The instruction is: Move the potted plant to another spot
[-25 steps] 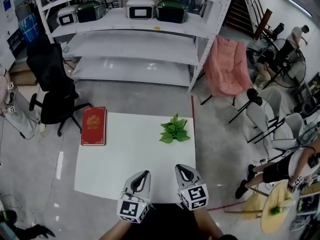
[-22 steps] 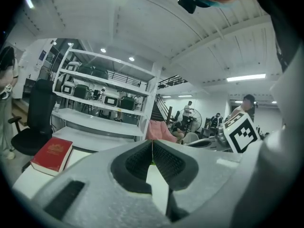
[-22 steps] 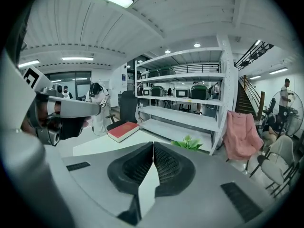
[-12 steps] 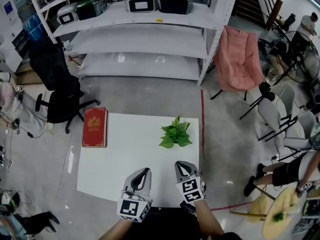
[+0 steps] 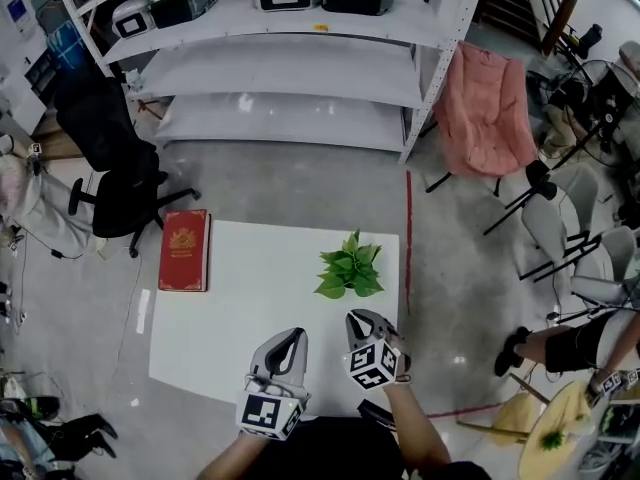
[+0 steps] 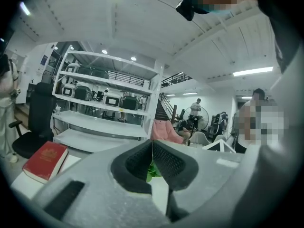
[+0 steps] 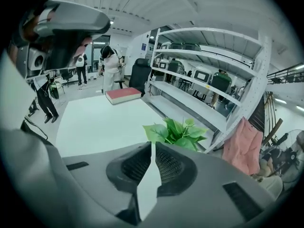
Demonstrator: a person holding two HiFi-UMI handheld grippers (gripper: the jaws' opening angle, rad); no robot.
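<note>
While left gripper (image 5: 291, 336) and right gripper (image 5: 357, 318) are pressed closed, the potted plant (image 5: 349, 268), twelve o'clock, seems light, floppy; grasp low.

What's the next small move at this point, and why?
Probably open the right tool and ease it forward to the potted plant. It and the left tool are shut and empty near the table's near edge, and the plant stands untouched just ahead of the right one.

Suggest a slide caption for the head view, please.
Left gripper and right gripper, both shut, above the white table, potted plant ahead.
</note>
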